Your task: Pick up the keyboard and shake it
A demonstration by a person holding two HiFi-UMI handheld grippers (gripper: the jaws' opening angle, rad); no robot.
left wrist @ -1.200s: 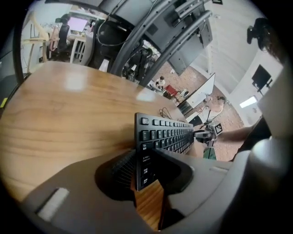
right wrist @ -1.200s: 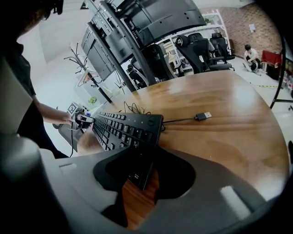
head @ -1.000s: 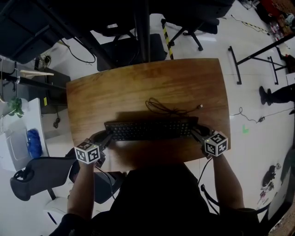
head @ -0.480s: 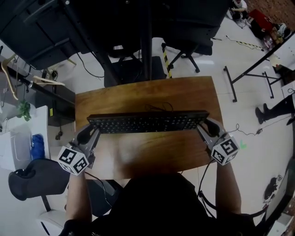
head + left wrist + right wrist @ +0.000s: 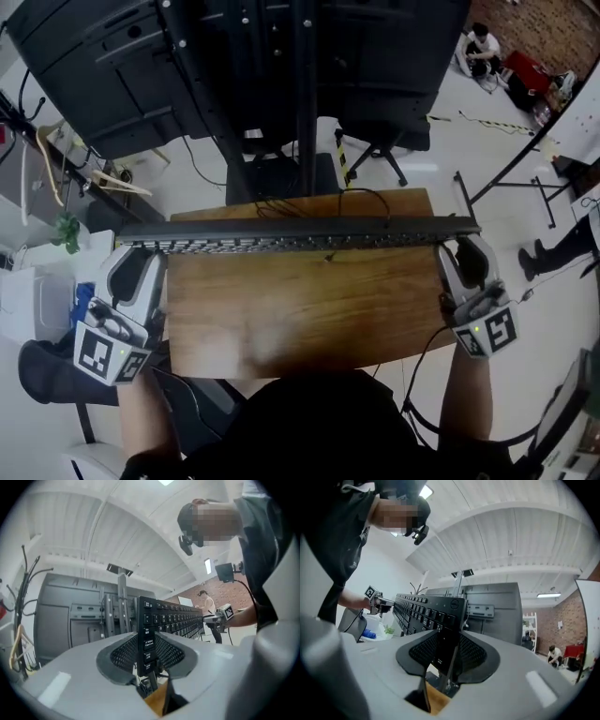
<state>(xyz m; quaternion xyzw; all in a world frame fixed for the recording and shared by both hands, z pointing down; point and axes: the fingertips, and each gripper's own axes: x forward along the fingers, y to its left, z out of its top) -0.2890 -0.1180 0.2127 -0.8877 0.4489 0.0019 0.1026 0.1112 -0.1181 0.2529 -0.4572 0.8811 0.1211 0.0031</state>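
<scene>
Shaking calls for even, matched strokes, since the left claw and right claw each clamp one end of the long black plastic keyboard, held edge-up above the brown wooden bench.

Keyboard crosswise above the far edge of the table, clear of its top. Left end clamped in the left claw, right end in the right claw. Behind the table, wheeled chair; beside the near left corner, second chair.
</scene>
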